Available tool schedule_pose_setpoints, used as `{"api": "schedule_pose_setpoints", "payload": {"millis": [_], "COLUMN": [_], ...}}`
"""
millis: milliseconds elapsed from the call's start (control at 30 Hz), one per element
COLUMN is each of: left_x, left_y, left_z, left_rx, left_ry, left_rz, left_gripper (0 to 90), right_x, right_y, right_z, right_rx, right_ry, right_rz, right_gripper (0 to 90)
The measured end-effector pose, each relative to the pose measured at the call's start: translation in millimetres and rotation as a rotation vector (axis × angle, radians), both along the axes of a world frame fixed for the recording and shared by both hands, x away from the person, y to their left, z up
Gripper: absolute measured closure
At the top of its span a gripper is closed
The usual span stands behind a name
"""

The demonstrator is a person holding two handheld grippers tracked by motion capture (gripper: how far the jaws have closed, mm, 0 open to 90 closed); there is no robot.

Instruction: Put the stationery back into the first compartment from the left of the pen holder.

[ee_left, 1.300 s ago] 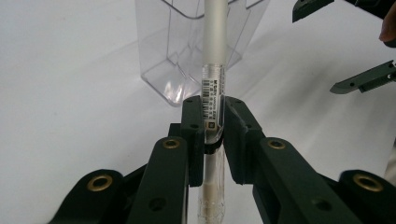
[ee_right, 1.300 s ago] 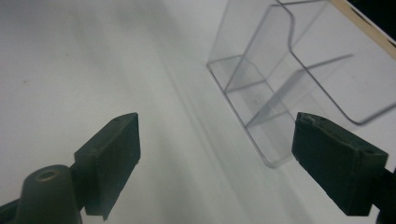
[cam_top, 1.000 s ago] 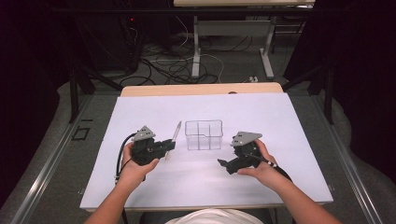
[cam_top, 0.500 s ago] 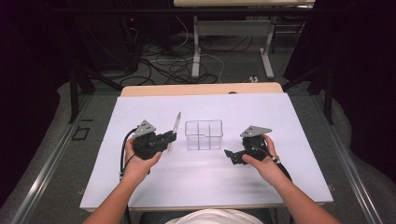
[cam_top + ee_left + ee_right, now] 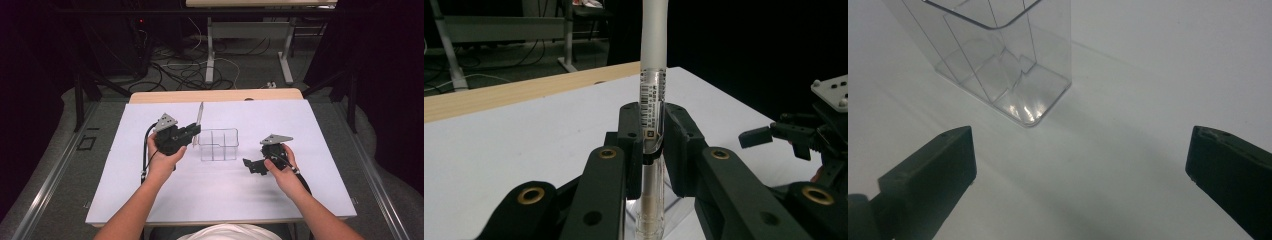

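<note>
Since a second ago, my left gripper has carried the test tube forward, beside the clear divided box. Its jaws clamp the upright tube. My right gripper hangs wide open, nearer on the worktop.

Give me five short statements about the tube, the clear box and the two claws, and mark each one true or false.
1. The left claw is shut on the tube. True.
2. The tube stands inside the clear divided box. False: it is held upright in the left claw, beside the box.
3. The right claw grips the box. False: its jaws stand wide open with nothing between them.
4. The box is empty. True.
5. The tube carries a printed barcode label. True.
</note>
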State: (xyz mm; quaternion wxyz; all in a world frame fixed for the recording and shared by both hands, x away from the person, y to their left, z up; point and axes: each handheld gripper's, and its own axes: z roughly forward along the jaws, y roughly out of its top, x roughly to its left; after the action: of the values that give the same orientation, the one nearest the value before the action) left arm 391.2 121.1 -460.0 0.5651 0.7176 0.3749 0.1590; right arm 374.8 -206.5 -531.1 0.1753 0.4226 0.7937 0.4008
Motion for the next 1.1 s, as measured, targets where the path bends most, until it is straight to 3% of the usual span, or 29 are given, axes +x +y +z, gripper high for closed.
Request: {"api": "schedule_pose_setpoints", "payload": {"millis": [433,1100], "left_x": [18.4,22.1], "left_y": [-16.8,-29.3], "left_z": [-8.4,-32.0], "left_rx": [-0.028,0.068], "left_ry": [0.016,0.093], "left_rz": [0.032,0.002], "left_gripper": [79.6,79.5], "right_x": [1.4,1.0], "right_y": [-1.5,3.7], "right_z": [-1.5,-6.5], "right_rx": [0.017,-0.005], "right_ry": [0.023,0.048], "right_rz": [-0.002,0.046], "right_gripper": [0.0,0.0]}}
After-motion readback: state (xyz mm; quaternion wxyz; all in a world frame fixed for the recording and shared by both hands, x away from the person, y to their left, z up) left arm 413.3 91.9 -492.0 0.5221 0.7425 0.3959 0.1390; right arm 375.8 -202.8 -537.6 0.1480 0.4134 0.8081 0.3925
